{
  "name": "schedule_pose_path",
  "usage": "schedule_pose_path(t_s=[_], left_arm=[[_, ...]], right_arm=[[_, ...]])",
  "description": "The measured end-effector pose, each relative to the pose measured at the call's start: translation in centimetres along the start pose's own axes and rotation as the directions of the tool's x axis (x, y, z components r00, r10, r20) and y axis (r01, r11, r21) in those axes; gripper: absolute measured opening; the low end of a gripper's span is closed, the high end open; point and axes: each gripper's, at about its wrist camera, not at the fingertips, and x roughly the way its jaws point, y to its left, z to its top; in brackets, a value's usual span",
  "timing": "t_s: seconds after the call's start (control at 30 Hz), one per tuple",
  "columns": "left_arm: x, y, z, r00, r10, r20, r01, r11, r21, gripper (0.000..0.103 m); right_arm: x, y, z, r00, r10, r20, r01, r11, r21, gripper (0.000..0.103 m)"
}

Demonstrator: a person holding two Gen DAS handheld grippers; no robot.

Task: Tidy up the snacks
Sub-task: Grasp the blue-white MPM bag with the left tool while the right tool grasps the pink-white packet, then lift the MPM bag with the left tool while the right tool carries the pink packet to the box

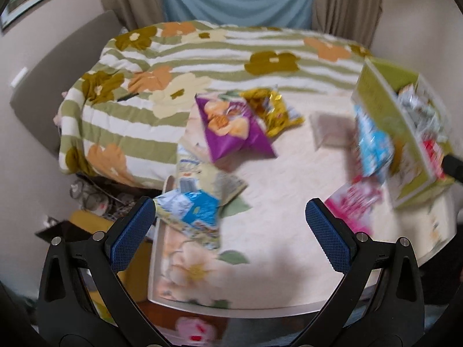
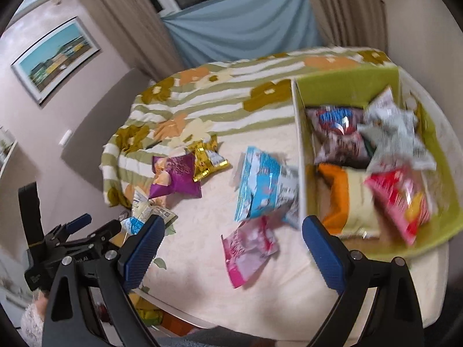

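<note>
Packets lie left of the box.

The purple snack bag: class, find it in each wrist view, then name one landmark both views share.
Left wrist view: the purple snack bag lies just above the centre, on the table, with the gold snack bag touching its right side.
Right wrist view: the purple snack bag lies left of centre, the gold snack bag again at its upper right.
Shared landmark: the green box of snacks at the right.
</note>
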Motion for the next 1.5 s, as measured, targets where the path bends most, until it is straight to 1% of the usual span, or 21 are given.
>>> schedule_pose_path(t_s=[0.1, 0.23, 0.3, 0.47, 0.5, 0.53, 0.57, 0.6, 0.67, 0.77, 0.83, 0.9, 1.0, 1.1, 1.23, 1.3, 1.37, 1.47, 1.5], left_arm=[[2.6, 0.8, -0.5, 0.999, 0.0, -0.038, 0.004, 0.996, 0.088, 0.103], [6.2, 1.1, -0.7, 0.997, 0.017, -0.077, -0.002, 0.982, 0.187, 0.103], [7.6, 1.3, -0.7, 0.996, 0.024, -0.083, -0.006, 0.976, 0.218, 0.103], [10.7, 1.4, -0.5, 0.995, 0.041, -0.088, -0.013, 0.955, 0.297, 0.102], [11.3, 1.4, -0.5, 0.995, 0.035, -0.097, -0.003, 0.952, 0.306, 0.1], [11.7, 1.5, -0.5, 0.994, 0.028, -0.105, 0.006, 0.95, 0.312, 0.095], [12.1, 1.5, -0.5, 0.993, 0.017, -0.114, 0.02, 0.947, 0.32, 0.093], [12.4, 1.5, -0.6, 0.993, 0.01, -0.121, 0.03, 0.945, 0.326, 0.091], [13.0, 1.5, -0.6, 0.991, 0.008, -0.132, 0.037, 0.941, 0.336, 0.091], [13.7, 1.9, -0.6, 0.988, -0.004, -0.153, 0.055, 0.941, 0.334, 0.085], [14.1, 2.3, -0.5, 0.985, -0.019, -0.169, 0.074, 0.943, 0.325, 0.079], [14.5, 2.5, -0.4, 0.983, -0.025, -0.181, 0.084, 0.942, 0.324, 0.076], [15.0, 2.8, -0.2, 0.98, -0.043, -0.197, 0.106, 0.941, 0.323, 0.072], [15.0, 2.8, -0.2, 0.978, -0.056, -0.2, 0.121, 0.937, 0.328, 0.069], [14.9, 2.8, -0.2, 0.977, -0.066, -0.204, 0.134, 0.932, 0.338, 0.067], [14.7, 2.8, -0.1, 0.97, -0.095, -0.225, 0.165, 0.934, 0.317, 0.066], [14.7, 2.9, 0.0, 0.961, -0.129, -0.245, 0.199, 0.937, 0.289, 0.065], [14.3, 2.3, -0.2, 0.959, -0.141, -0.248, 0.212, 0.933, 0.29, 0.065], [14.2, 2.2, -0.3, 0.957, -0.147, -0.25, 0.219, 0.932, 0.289, 0.064]], right_arm=[[1.6, 0.8, -1.2, 0.999, -0.05, -0.017, 0.051, 0.997, 0.059, 0.095], [4.0, 1.6, -3.0, 0.992, -0.121, -0.046, 0.126, 0.983, 0.137, 0.095], [5.3, 1.9, -3.9, 0.987, -0.146, -0.059, 0.154, 0.973, 0.174, 0.095], [7.7, 2.7, -5.5, 0.976, -0.207, -0.071, 0.217, 0.951, 0.219, 0.095], [8.2, 2.8, -5.7, 0.973, -0.219, -0.076, 0.231, 0.945, 0.23, 0.095], [8.8, 2.7, -5.9, 0.971, -0.227, -0.079, 0.24, 0.939, 0.246, 0.095], [9.1, 2.6, -6.0, 0.969, -0.233, -0.081, 0.246, 0.936, 0.253, 0.095], [9.5, 2.5, -6.1, 0.965, -0.248, -0.083, 0.261, 0.929, 0.261, 0.095], [10.1, 2.3, -6.2, 0.96, -0.267, -0.082, 0.28, 0.921, 0.273, 0.095], [11.0, 2.1, -6.1, 0.95, -0.3, -0.084, 0.311, 0.906, 0.286, 0.095], [11.4, 2.0, -6.1, 0.947, -0.308, -0.085, 0.319, 0.901, 0.295, 0.095], [11.7, 1.8, -6.0, 0.946, -0.313, -0.089, 0.325, 0.896, 0.302, 0.095], [12.3, 1.5, -6.0, 0.935, -0.34, -0.098, 0.353, 0.886, 0.299, 0.095], [12.9, 1.0, -5.9, 0.926, -0.362, -0.105, 0.377, 0.878, 0.297, 0.094], [13.3, 0.4, -5.9, 0.916, -0.385, -0.114, 0.401, 0.872, 0.281, 0.089], [13.5, 0.1, -5.8, 0.916, -0.383, -0.118, 0.401, 0.872, 0.282, 0.086], [13.6, -0.2, -5.8, 0.915, -0.384, -0.122, 0.402, 0.872, 0.279, 0.085], [13.7, -0.5, -5.9, 0.915, -0.385, -0.123, 0.404, 0.872, 0.275, 0.083], [13.9, -0.4, -5.9, 0.915, -0.386, -0.122, 0.404, 0.873, 0.272, 0.081]])
